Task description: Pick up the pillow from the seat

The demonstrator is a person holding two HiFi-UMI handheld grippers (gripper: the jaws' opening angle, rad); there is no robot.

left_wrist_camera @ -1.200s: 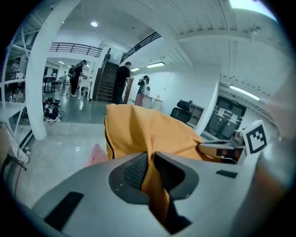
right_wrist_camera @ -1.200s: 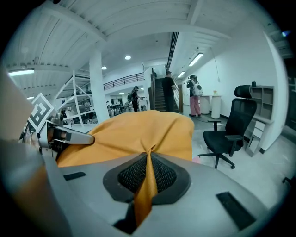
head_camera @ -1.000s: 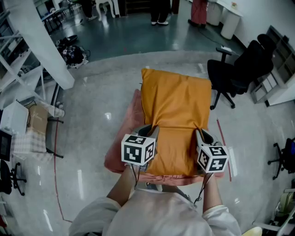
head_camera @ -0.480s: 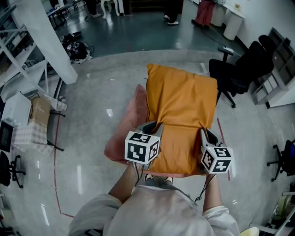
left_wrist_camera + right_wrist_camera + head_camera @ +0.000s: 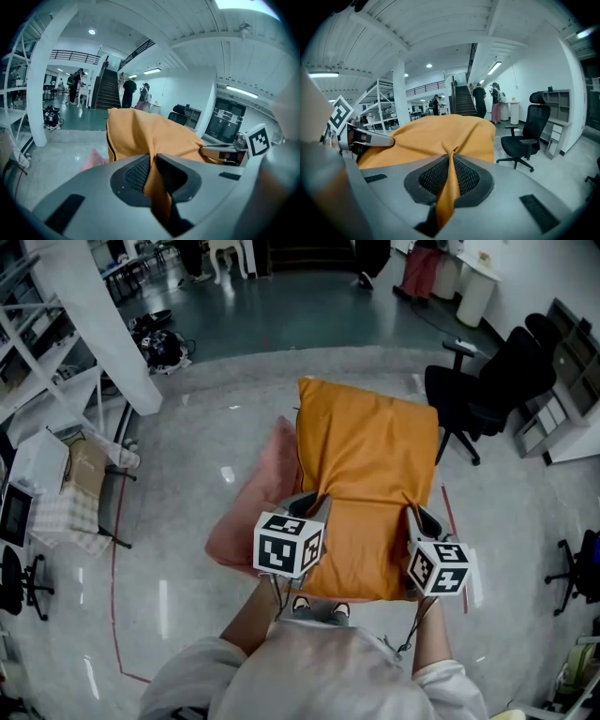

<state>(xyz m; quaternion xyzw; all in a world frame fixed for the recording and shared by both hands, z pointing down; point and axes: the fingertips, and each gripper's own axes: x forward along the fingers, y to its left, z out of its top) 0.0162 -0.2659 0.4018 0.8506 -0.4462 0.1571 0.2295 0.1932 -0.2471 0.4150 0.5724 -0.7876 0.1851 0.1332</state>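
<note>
An orange pillow (image 5: 367, 479) hangs in the air between my two grippers, above a pink seat (image 5: 253, 507). My left gripper (image 5: 317, 505) is shut on a fold of the pillow's left edge (image 5: 152, 176). On the other side, my right gripper (image 5: 411, 512) is shut on a pinch of the right edge (image 5: 451, 180). In both gripper views the orange cloth (image 5: 436, 133) bulges beyond the jaws and fills the middle (image 5: 140, 133). The marker cubes (image 5: 288, 544) face me.
A black office chair (image 5: 483, 390) stands at the right, close to the pillow's far corner. A white pillar (image 5: 89, 324) and shelving (image 5: 42, 474) are at the left. People stand by a staircase (image 5: 108, 91) farther back. Red tape lines (image 5: 114, 568) mark the glossy floor.
The pillow has come off the pink seat and moved back toward me with both grippers; more of the seat now shows at the pillow's left.
</note>
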